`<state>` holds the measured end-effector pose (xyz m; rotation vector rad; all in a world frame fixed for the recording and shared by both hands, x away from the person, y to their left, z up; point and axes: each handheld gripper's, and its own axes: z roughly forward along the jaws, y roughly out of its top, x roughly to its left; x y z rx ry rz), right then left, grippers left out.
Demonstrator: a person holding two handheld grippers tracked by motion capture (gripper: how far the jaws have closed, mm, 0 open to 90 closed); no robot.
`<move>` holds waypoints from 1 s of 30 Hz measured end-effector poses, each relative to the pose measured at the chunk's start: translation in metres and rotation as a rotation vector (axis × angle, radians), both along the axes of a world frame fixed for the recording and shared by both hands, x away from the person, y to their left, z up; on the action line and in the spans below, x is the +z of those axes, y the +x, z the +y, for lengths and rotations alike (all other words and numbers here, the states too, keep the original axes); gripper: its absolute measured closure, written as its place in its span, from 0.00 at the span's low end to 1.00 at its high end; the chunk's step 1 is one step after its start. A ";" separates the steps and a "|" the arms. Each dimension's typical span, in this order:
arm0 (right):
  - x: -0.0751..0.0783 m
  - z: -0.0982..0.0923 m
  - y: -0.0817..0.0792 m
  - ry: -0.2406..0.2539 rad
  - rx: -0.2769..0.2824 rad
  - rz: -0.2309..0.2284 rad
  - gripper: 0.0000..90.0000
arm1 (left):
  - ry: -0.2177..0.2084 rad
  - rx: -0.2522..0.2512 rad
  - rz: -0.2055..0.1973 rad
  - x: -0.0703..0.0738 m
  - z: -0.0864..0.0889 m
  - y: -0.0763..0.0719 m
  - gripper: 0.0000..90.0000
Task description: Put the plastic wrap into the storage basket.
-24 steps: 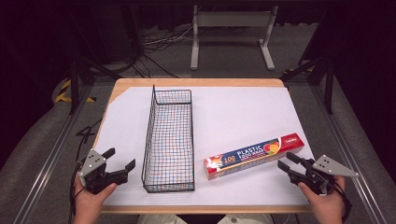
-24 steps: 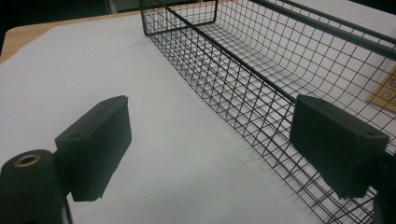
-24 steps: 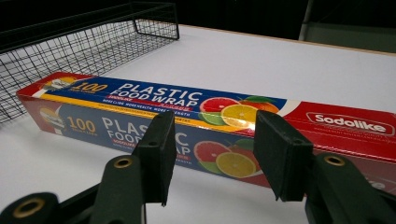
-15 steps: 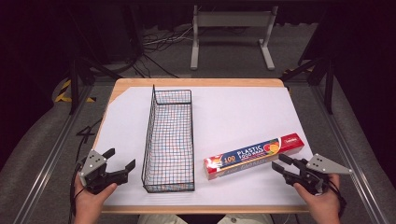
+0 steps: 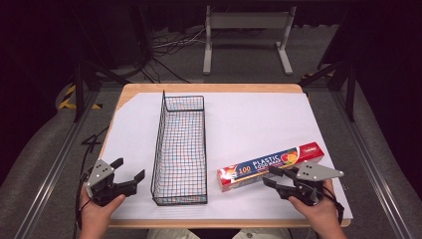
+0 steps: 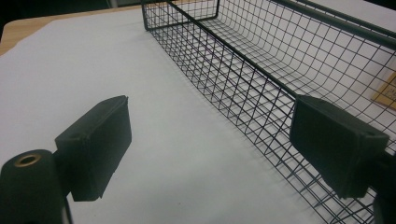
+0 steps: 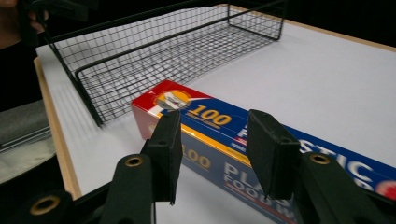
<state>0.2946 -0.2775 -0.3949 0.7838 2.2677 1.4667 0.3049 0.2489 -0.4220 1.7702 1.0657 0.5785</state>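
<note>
So the right gripper (image 7: pixel 212 154) has its jaws apart over the wrap box (image 5: pixel 271 167), which lies on the table (image 5: pixel 249 119) beside the basket (image 5: pixel 181 149); whether the pads touch it is hard to tell. Left gripper (image 5: pixel 127 174) is spread wide, holding nothing.

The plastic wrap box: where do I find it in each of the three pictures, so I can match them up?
High view: the plastic wrap box lies low and right of centre, right of the wire basket.
Left gripper view: a tan corner at the right edge, seen through the basket mesh, may be it; I cannot be sure.
Right gripper view: the box crosses the lower middle.
Shared landmark: the wire basket.
</note>
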 end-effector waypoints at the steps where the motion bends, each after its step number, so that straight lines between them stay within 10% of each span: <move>1: -0.001 0.006 0.001 -0.006 0.017 0.001 0.63 | 0.000 0.000 0.000 0.000 0.000 0.000 0.15; 16: -0.024 0.058 0.003 -0.073 0.212 0.095 0.78 | 0.009 -0.005 0.013 -0.002 -0.002 0.000 0.15; 30: -0.040 0.074 0.021 -0.178 0.220 0.187 1.00 | 0.004 0.008 0.021 -0.002 0.001 -0.002 0.15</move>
